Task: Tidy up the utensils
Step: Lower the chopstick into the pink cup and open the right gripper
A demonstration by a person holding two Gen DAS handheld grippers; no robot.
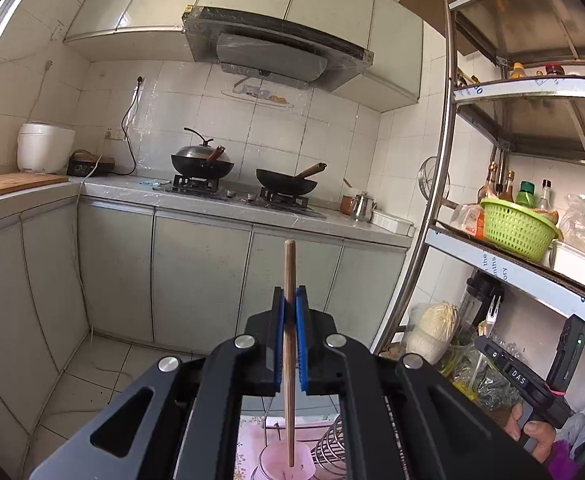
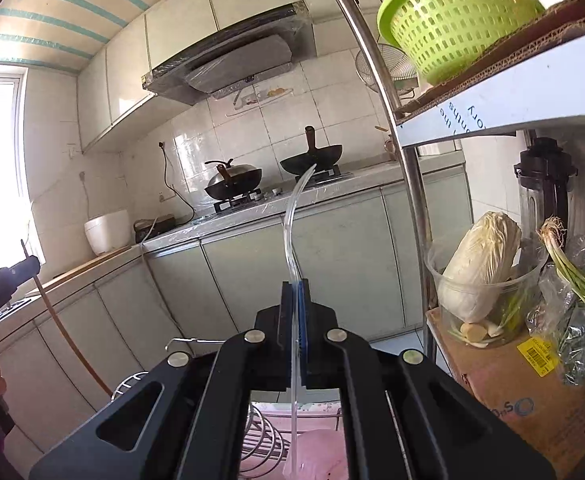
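Observation:
My left gripper (image 1: 290, 300) is shut on a wooden chopstick (image 1: 289, 272), held upright, its lower end reaching down over a pink cup (image 1: 284, 462). My right gripper (image 2: 295, 296) is shut on a clear plastic utensil (image 2: 292, 224), its curved upper end sticking up and its lower end hanging over the pink cup (image 2: 320, 456). In the left wrist view the right gripper (image 1: 492, 320) shows at the right with the clear fork tines above it. In the right wrist view the left gripper (image 2: 32, 266) shows at the left with the chopstick (image 2: 64, 332) hanging below it.
A wire rack (image 1: 332, 452) stands beside the pink cup on a flowered cloth. A steel shelf (image 1: 444, 200) at the right holds a green basket (image 1: 516, 228), bottles, a cabbage (image 2: 480, 264) and greens. Counter with two woks (image 1: 202, 162) and cabinets stands ahead.

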